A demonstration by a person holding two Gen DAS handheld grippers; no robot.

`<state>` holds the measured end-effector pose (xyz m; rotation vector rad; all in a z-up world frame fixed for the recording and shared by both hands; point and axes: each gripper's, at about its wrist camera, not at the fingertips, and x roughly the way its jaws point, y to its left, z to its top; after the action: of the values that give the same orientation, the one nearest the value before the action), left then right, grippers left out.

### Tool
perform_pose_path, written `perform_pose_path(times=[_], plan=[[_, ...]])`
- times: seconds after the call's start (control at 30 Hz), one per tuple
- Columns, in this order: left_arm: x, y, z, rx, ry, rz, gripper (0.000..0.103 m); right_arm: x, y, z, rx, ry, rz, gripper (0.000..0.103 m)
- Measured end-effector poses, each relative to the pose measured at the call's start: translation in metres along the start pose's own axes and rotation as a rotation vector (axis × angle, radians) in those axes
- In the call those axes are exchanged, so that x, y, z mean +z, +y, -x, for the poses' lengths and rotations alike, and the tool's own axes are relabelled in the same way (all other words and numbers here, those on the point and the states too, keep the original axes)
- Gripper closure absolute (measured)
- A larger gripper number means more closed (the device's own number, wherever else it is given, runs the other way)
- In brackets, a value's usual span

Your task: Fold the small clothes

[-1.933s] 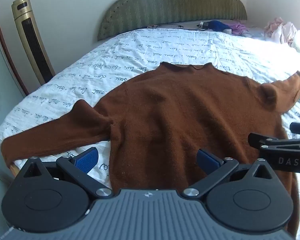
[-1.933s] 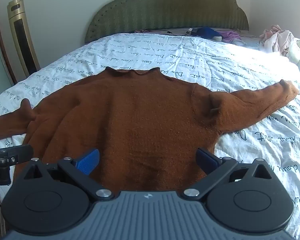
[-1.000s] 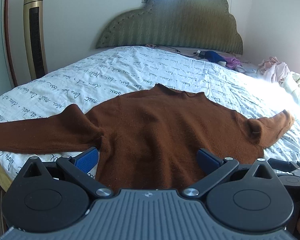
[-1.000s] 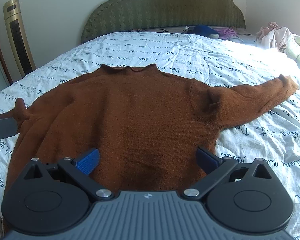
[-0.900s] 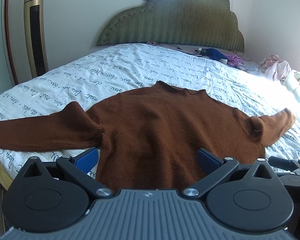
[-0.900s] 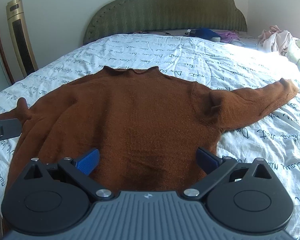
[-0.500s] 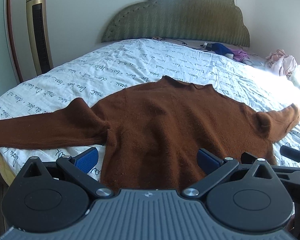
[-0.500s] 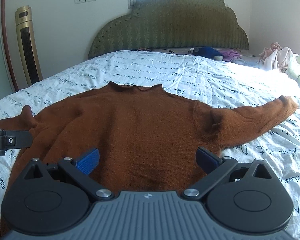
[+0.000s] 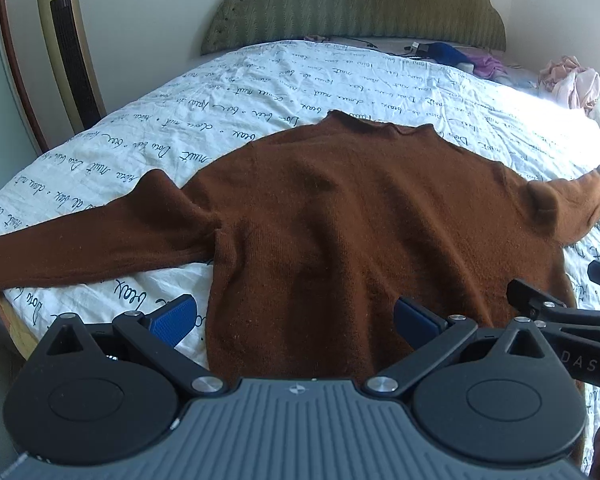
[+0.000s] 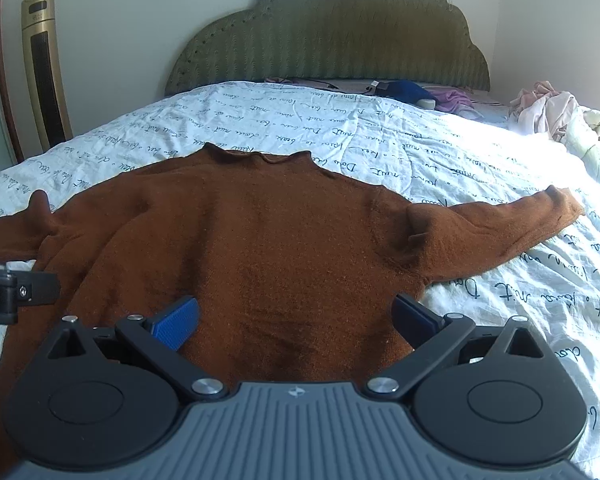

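Observation:
A brown long-sleeved sweater (image 9: 360, 232) lies flat on the bed with its collar away from me and both sleeves spread out; it also shows in the right wrist view (image 10: 260, 248). My left gripper (image 9: 296, 316) is open and empty above the sweater's lower left hem, its left pad (image 9: 172, 316) over the sheet. My right gripper (image 10: 296, 316) is open and empty above the lower right hem. Each gripper shows at the edge of the other's view.
The bed has a white sheet (image 10: 380, 136) with script print and a green headboard (image 10: 332, 40). Blue and purple items (image 10: 420, 94) lie near the pillows. A pile of pale clothes (image 10: 560, 120) sits at the right. A gold tower fan (image 9: 68, 40) stands left.
Both grippers have shifted slightly over the hem and stayed open. The left view has tipped down and closer to the sweater. The sweater has not moved.

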<state>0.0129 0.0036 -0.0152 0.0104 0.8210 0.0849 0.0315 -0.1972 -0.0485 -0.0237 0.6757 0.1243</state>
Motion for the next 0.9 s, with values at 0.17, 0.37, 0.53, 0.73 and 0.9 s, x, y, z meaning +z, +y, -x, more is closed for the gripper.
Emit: perform_pose_path(times=[0.17, 0.37, 0.53, 0.73, 0.9], plan=[[-0.001, -0.001, 0.001, -0.006, 0.002, -0.001, 0.000, 0.001, -0.001, 0.001, -0.012, -0.002, 0.013, 0.000], [-0.001, -0.009, -0.003, -0.002, 0.030, -0.028, 0.000, 0.002, -0.007, 0.000, -0.015, 0.001, 0.003, 0.000], [-0.002, -0.013, -0.005, 0.000, 0.042, -0.039, 0.000, 0.002, -0.010, -0.001, -0.004, 0.016, 0.003, 0.000], [-0.001, -0.007, -0.009, -0.028, 0.063, 0.004, 0.000, 0.001, -0.006, -0.002, -0.007, 0.035, 0.028, 0.000], [0.000, -0.002, -0.006, -0.039, 0.041, 0.034, 0.000, 0.000, -0.003, -0.001, 0.002, 0.022, 0.034, 0.000]])
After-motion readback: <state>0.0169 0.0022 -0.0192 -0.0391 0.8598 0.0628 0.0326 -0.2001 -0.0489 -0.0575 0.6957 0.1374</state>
